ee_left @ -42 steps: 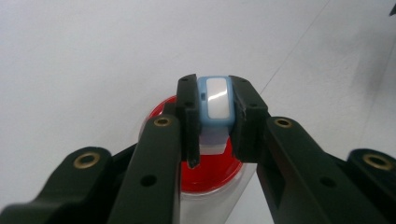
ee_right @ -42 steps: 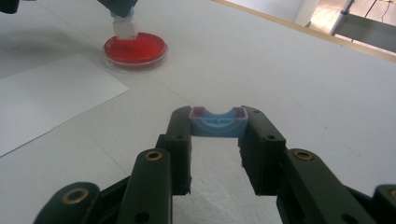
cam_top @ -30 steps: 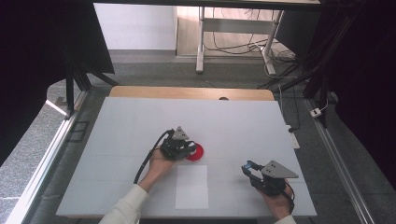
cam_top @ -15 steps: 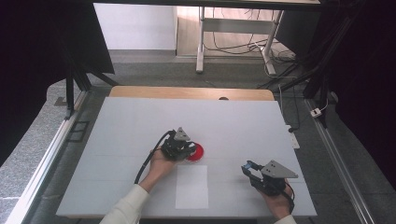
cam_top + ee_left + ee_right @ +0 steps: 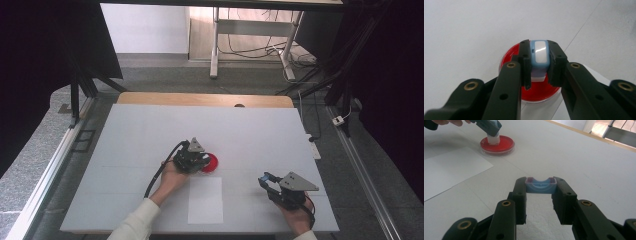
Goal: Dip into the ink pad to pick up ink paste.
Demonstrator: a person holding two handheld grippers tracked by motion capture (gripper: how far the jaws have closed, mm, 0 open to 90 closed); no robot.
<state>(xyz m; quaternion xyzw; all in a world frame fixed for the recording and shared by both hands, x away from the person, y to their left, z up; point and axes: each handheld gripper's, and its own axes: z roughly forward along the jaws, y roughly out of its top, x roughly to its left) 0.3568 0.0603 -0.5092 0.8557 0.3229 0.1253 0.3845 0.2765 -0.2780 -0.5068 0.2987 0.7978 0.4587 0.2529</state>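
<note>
Nothing has moved; white paper sheet (image 5: 205,199) lies just beside red dish (image 5: 211,163).

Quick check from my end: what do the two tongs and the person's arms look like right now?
Both tongs have black jaws with brass-coloured rivets and flat pads. The left tongs and right tongs each carry a grey three-cornered plate. A black cable trails from the left one. The left arm wears a white sleeve.

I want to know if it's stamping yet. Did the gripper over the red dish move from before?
No. The left gripper sits at the same spot over the red dish, just above the white paper sheet.
</note>
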